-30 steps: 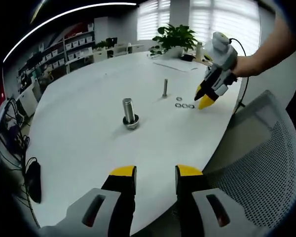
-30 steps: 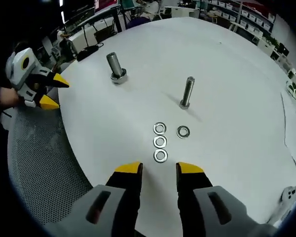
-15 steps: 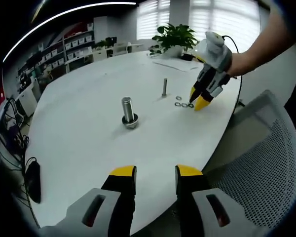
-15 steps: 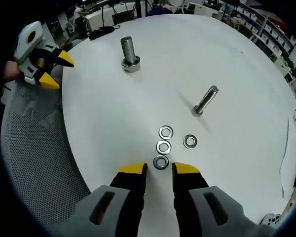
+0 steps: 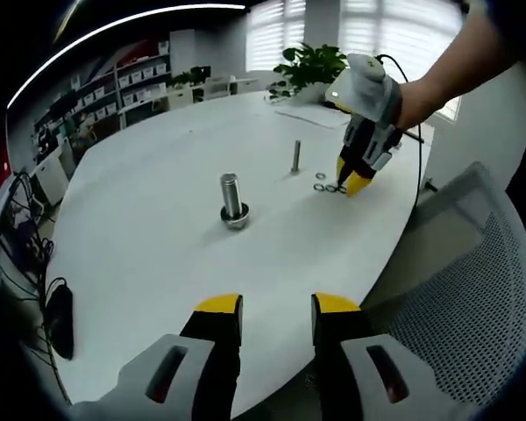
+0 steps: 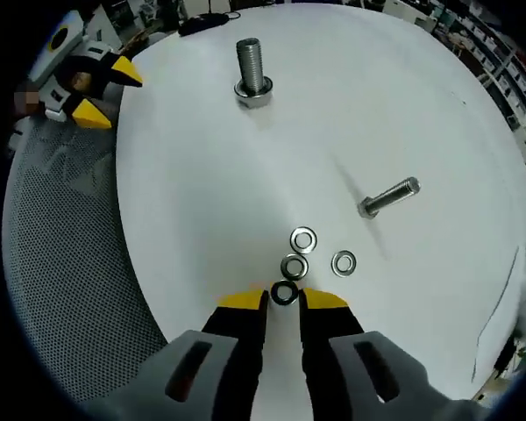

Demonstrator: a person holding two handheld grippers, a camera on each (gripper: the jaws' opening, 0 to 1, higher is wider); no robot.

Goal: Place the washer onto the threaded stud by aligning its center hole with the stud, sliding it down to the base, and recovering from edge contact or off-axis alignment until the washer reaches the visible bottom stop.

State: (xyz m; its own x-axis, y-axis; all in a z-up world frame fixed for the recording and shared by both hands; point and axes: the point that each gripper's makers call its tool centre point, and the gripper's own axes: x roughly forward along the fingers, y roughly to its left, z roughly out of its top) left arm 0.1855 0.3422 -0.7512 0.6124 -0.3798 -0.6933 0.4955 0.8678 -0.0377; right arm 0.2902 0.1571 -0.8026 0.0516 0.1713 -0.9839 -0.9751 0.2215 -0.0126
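1. Left gripper view: the left claw [image 5: 277, 304] hangs over the near edge of the white round tabletop [image 5: 149, 254], its yellow-tipped jaws moderately apart with nothing between them.
2. The thick threaded stud [image 5: 232, 201] stands upright on its hex head near the middle of the tabletop.
3. Beyond the thick stud stands a thinner stud [image 5: 296, 157], also upright.
4. Just beside the thinner stud, on the side nearer the tabletop edge, lie small washers [image 5: 324, 186], too small here to count surely.
5. The right claw [image 5: 351, 181], held by a person's hand [image 5: 418, 98], points down with its yellow tips at the washers farthest from the thinner stud.
6. A mesh chair [image 5: 473, 298] stands off the tabletop edge, and a potted plant [image 5: 313, 67] sits far beyond the thinner stud.
7. Right gripper view: the right claw [image 6: 283, 300] is narrow, its tips on either side of the nearest washer [image 6: 285, 293], which lies flat on the tabletop [image 6: 202, 175]; whether the tips press it I cannot tell.
8. Past that washer, towards the thinner stud [image 6: 388, 198], lie a second washer [image 6: 294, 267] touching it and a third washer [image 6: 304, 239], roughly in a row, with a fourth washer [image 6: 344, 261] to one side.
9. The thick stud [image 6: 252, 73] stands well apart from the washers, far across the tabletop.
10. The left claw [image 6: 102, 90] shows off the tabletop edge near the thick stud, over the mesh chair [image 6: 70, 263], tips apart.
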